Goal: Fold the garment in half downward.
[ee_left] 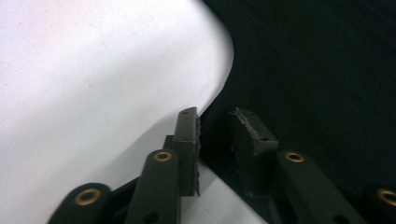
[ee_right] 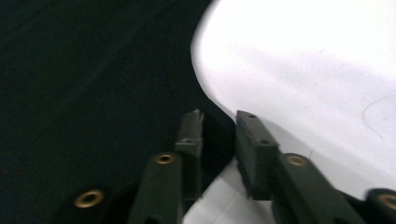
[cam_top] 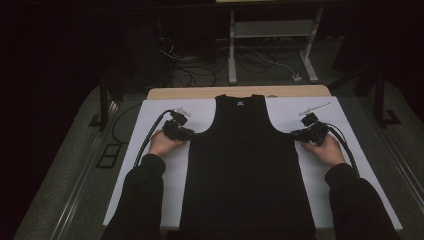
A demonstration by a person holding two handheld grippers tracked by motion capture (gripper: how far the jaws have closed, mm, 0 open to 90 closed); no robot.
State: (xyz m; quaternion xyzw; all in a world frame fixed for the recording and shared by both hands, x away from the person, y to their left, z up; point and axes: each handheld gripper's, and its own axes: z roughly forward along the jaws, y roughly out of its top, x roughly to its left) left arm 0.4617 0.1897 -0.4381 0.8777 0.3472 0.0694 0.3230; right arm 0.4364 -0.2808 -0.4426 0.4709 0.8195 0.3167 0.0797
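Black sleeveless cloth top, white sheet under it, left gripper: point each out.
Black sleeveless cloth top [cam_top: 247, 165]: high view, middle of its front.
White sheet [cam_top: 155, 112]: high view, bare far-left part.
Left gripper [ee_left: 215, 123]: left gripper view, between its fingertips, at the top's armhole edge.

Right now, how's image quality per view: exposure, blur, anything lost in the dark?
High view: dim, surroundings nearly black; the black tank top reads as a flat shape against the white sheet. Left gripper view: white sheet overexposed, fabric detail crushed, jaw pads fairly sharp, soft shadow beside them. Right gripper view: softer and slightly blurred, pads fuzzy, fabric near featureless.
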